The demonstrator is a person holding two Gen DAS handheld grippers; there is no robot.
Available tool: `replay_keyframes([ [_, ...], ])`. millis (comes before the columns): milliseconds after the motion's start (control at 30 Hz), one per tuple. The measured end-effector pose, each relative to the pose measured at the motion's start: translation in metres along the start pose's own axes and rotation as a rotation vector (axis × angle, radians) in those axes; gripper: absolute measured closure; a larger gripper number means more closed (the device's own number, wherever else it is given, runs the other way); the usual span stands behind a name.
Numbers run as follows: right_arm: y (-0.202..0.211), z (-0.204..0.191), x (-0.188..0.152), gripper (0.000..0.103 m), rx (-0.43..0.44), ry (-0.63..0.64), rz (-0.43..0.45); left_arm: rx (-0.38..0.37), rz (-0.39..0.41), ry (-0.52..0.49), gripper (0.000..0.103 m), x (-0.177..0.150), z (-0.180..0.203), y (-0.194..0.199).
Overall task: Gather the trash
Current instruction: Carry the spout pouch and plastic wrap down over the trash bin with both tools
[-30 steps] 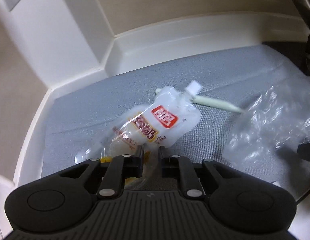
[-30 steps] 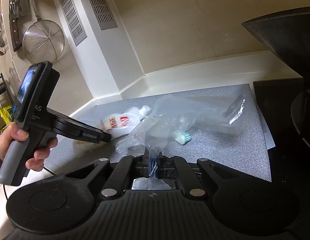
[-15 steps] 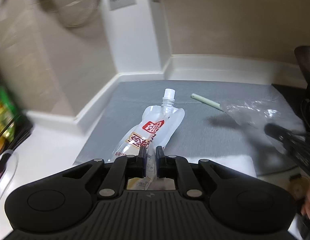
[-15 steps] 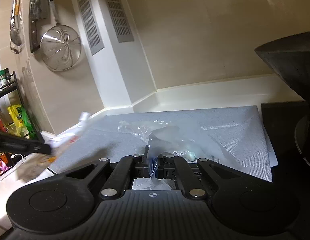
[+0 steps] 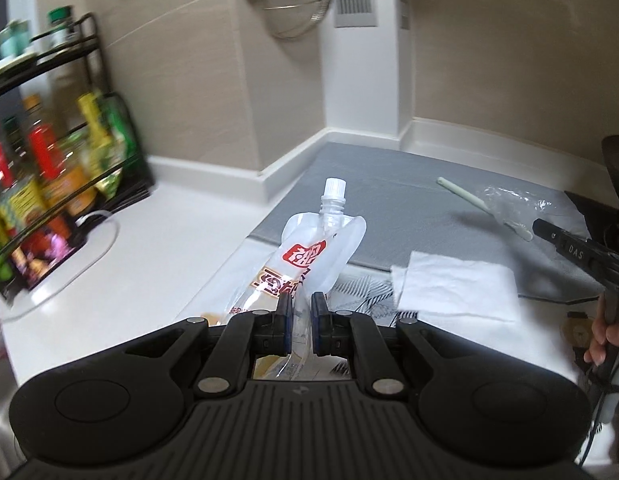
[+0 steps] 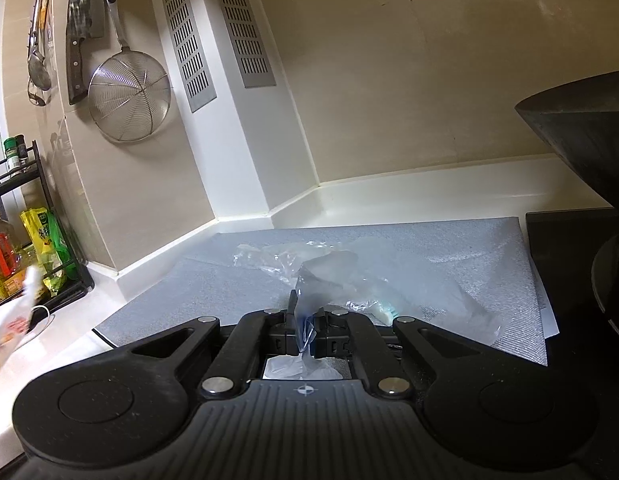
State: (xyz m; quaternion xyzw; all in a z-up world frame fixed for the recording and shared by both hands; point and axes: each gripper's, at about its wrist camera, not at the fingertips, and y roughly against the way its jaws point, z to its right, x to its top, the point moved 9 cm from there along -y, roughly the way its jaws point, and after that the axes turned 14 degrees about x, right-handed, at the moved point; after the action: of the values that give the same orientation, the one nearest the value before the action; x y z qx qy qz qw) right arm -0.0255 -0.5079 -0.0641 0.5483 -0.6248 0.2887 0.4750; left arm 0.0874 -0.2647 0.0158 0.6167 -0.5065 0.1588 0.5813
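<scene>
- The left hand-held gripper (image 5: pixel 300 322) is clamped almost fully shut on the bottom edge of a drink pouch (image 5: pixel 309 256); the pouch stands off the table (image 5: pixel 157 248), long axis running toward 12 o'clock, capped spout farthest away.
- The right hand-held gripper (image 6: pixel 305 330) is pinched shut on a flap of a clear plastic bag (image 6: pixel 333 270), which trails toward 12 o'clock over the grey mat (image 6: pixel 449 248).
- In the left view, the bag lies at about 2 o'clock from the pouch, so I judge the pouch must travel that way.
- A pale stick (image 5: pixel 469 198) runs into the bag.
- The bag's mouth is hard to make out; a paper towel (image 5: pixel 457 284) lies at 3 o'clock.
</scene>
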Motion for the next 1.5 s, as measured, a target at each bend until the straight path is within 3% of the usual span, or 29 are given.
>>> replay_keyframes([
  [267, -0.001, -0.001, 0.000, 0.100, 0.015, 0.004, -0.004, 0.048, -0.012, 0.064, 0.093, -0.029, -0.047, 0.025],
  [500, 0.002, 0.001, 0.001, 0.100, 0.076, -0.037, 0.027, 0.148, -0.020, 0.077, 0.093, -0.051, -0.087, 0.045],
  [633, 0.003, -0.004, -0.002, 0.100, 0.049, -0.022, 0.015, 0.164, 0.001, 0.089, 0.093, -0.067, -0.106, 0.059],
  [967, 0.052, -0.066, 0.006, 0.100, 0.099, 0.142, 0.050, 0.177, -0.030, 0.085, 0.093, -0.113, -0.128, 0.072],
  [1233, 0.105, -0.121, 0.020, 0.100, 0.188, 0.217, 0.103, 0.167, -0.019, 0.093, 0.093, -0.135, -0.136, 0.085],
  [1367, 0.128, -0.156, 0.007, 0.100, 0.247, 0.263, 0.083, 0.165, -0.027, 0.088, 0.093, -0.150, -0.138, 0.089],
  [1500, 0.149, -0.188, -0.027, 0.100, 0.317, 0.305, 0.023, 0.166, -0.050, 0.075, 0.093, -0.174, -0.135, 0.088],
])
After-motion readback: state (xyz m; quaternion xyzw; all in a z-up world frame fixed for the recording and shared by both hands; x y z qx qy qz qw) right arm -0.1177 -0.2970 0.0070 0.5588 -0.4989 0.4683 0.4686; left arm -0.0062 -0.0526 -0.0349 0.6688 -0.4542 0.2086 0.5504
